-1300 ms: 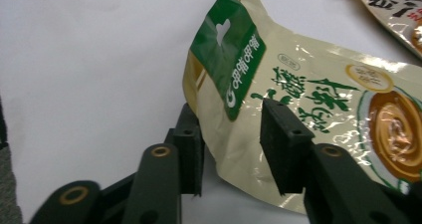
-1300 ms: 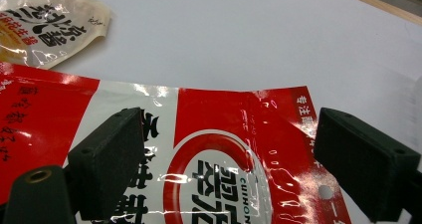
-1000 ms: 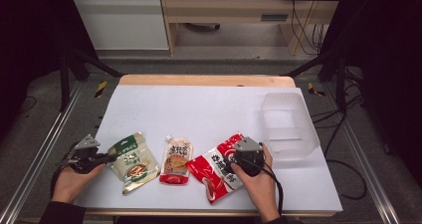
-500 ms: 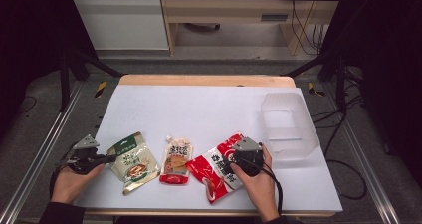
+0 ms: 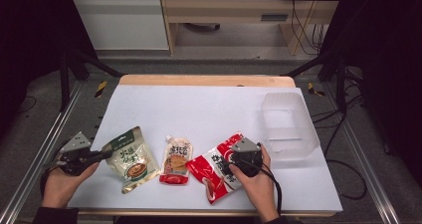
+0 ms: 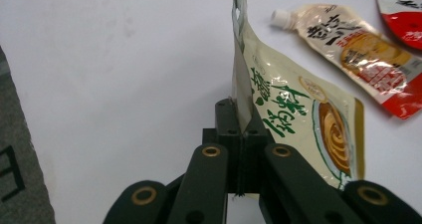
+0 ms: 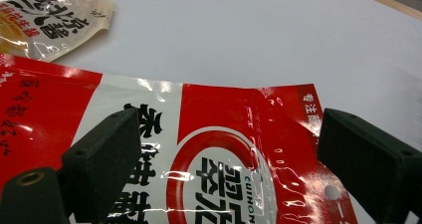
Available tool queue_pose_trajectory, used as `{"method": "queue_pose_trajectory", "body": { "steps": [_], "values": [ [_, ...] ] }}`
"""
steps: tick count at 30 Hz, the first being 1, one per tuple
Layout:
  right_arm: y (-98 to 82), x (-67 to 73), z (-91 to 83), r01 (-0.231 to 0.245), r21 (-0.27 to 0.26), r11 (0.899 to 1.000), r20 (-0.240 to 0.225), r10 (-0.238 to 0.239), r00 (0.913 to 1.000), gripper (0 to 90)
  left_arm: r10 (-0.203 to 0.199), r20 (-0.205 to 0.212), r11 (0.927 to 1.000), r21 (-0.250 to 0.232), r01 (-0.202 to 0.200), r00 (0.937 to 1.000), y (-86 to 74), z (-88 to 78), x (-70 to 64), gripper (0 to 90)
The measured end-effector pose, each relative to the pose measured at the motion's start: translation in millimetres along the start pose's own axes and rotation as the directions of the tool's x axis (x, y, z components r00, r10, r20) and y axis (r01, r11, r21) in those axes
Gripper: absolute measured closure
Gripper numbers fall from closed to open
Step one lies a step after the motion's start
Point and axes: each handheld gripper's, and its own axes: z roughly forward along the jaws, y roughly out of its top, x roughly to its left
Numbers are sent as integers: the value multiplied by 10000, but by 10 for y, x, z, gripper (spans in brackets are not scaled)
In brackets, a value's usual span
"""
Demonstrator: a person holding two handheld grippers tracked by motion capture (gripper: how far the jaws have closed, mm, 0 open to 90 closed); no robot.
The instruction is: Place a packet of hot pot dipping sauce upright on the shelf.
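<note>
3 food packets are lying along the near edge of a white surface [image 5: 209, 104], and a person is holding a gripper in each hand over them. At the left, the left gripper [image 5: 102, 155] is pinching the edge of a cream and green pouch [image 5: 130, 159]; its jaws are pressed together on the thin seam, and in the left gripper view the pouch [image 6: 293, 109] is standing up on edge from the jaws while its far end is resting on the surface. In the middle, a small spouted sachet [image 5: 175, 160] is lying flat, just beside the pouch. At the right, the right gripper [image 7: 234, 154] is hovering over a red and white bag [image 5: 214, 171], its jaws spread wide to either side of the bag's upper end, with the pads not pressing it.

To do the lift well, the left grip probably needs to stay firm on the seam, rising steadily so the floppy pouch is not slipping out or dragging the sachet along. A clear plastic bin [image 5: 288, 124] is sitting at the far right of the surface, well apart from the pouch, and may be where the packets are going.

Both forearms are coming in from the near edge. The left hand [image 5: 62, 181] is holding its gripper roughly level, pointing right towards the pouch. The right hand [image 5: 256, 176] is cupping its gripper from behind, angled down and forward over the bag.
</note>
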Motion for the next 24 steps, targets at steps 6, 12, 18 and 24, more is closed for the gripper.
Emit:
{"method": "queue_pose_trajectory", "body": {
  "steps": [6, 12, 18, 24],
  "values": [
    [1, 8, -3, -27, -9, 10000, -71, 27, 10000, 108, 647, 231, 9978, -190, -643, 9976, 199, -139, -142, 900],
    [-2, 17, -5, -50, 21, 10000, -223, 50, 9997, 108, 1442, 764, 9893, -338, -1420, 9866, 486, -256, -333, 900],
    [4, 10, -27, -119, -41, 9999, -189, 118, 9998, 113, 2618, 1105, 9647, -13, -2632, 9588, 767, -300, -566, 900],
    [12, 15, -25, -120, -15, 9999, -384, 120, 9992, 117, 3297, 1242, 9422, 201, -3345, 9359, 930, -339, -677, 900]
  ]
}}
